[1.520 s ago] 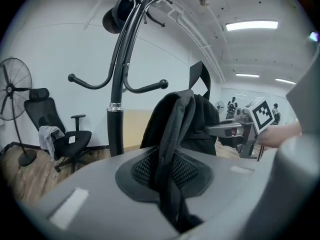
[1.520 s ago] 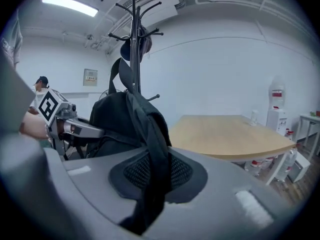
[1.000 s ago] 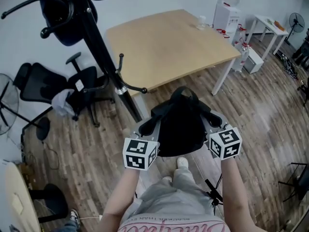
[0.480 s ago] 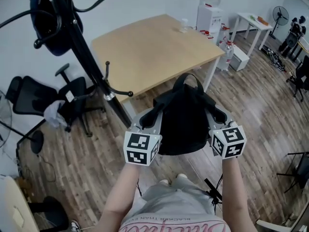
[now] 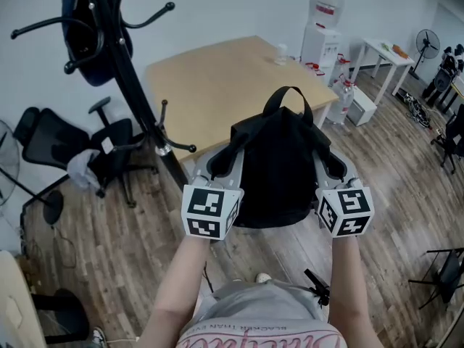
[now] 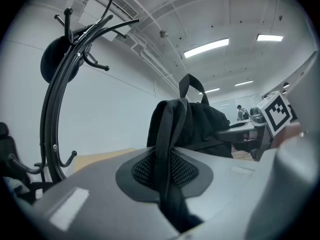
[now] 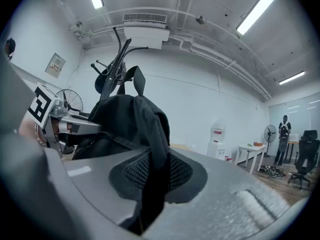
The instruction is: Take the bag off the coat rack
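Tongs first: left tongs (image 5: 218, 168) pinched narrow on the left strap (image 6: 167, 134), right tongs (image 5: 334, 168) pinched narrow on the right strap (image 7: 152, 149). Webbing runs straight through both pad pairs, so it's a 2-point hold.

Bag (image 5: 279, 162) hangs in the air between the 2 tongs, over the wood floor (image 5: 109, 245) and in front of the person's legs. It touches nothing else. It's clear of the coat rack (image 5: 134, 85), so my read is the lift-off is done.

Key relation: the bag body sits dead centre, inboard of each tong and just ahead of the jaws. Both hands are equally near. Long axis runs away from the person, bottom end nearest. The top handle (image 5: 285, 96) is at the far end, pointing up toward the counter (image 5: 217, 78).

Rack stands well apart at far left, by the counter's left corner. 1 other dark item (image 5: 80, 27) hangs near its top. Any set-down needs both tongs moving together, else the bag swings.
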`<state>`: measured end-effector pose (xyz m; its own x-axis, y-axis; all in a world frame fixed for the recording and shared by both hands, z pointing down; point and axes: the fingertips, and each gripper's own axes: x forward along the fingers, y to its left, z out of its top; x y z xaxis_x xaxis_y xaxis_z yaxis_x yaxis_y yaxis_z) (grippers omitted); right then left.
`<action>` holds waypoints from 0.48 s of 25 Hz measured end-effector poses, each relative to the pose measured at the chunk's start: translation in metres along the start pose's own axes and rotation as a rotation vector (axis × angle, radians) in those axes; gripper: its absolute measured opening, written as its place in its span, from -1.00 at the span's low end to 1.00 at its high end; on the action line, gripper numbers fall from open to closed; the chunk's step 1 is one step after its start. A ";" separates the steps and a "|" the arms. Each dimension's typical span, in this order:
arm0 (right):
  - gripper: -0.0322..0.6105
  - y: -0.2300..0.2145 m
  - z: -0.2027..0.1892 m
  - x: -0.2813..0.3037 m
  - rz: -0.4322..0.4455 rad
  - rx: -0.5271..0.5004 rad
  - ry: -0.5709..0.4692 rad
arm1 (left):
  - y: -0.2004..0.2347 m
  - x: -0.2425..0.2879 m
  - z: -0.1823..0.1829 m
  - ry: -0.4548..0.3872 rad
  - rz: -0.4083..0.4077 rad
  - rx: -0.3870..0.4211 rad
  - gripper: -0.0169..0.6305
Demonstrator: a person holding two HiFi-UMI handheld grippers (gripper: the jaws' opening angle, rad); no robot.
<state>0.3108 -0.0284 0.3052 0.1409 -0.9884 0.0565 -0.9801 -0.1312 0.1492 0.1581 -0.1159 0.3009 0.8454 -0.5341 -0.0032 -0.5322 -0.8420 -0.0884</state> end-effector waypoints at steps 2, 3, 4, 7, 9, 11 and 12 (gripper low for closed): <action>-0.76 -0.002 0.007 0.004 -0.003 -0.005 -0.021 | 0.004 0.003 0.008 -0.025 0.014 0.008 -0.76; -0.76 -0.003 0.009 0.005 -0.004 -0.003 -0.028 | 0.005 0.005 0.010 -0.036 0.020 0.013 -0.76; -0.76 -0.004 0.010 0.007 -0.005 0.000 -0.033 | 0.006 0.007 0.012 -0.046 0.025 0.019 -0.76; -0.76 -0.009 0.016 0.011 -0.010 0.002 -0.047 | 0.008 0.012 0.020 -0.068 0.031 0.034 -0.76; -0.76 -0.013 0.022 0.014 -0.011 -0.007 -0.057 | 0.009 0.017 0.026 -0.076 0.032 0.038 -0.76; -0.76 -0.015 0.027 0.016 -0.011 -0.018 -0.064 | 0.010 0.021 0.030 -0.083 0.032 0.038 -0.76; -0.76 -0.016 0.028 0.017 -0.011 -0.023 -0.067 | 0.011 0.022 0.032 -0.086 0.032 0.037 -0.76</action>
<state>0.3253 -0.0450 0.2757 0.1414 -0.9899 -0.0111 -0.9749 -0.1412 0.1720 0.1725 -0.1344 0.2681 0.8297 -0.5507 -0.0917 -0.5582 -0.8204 -0.1241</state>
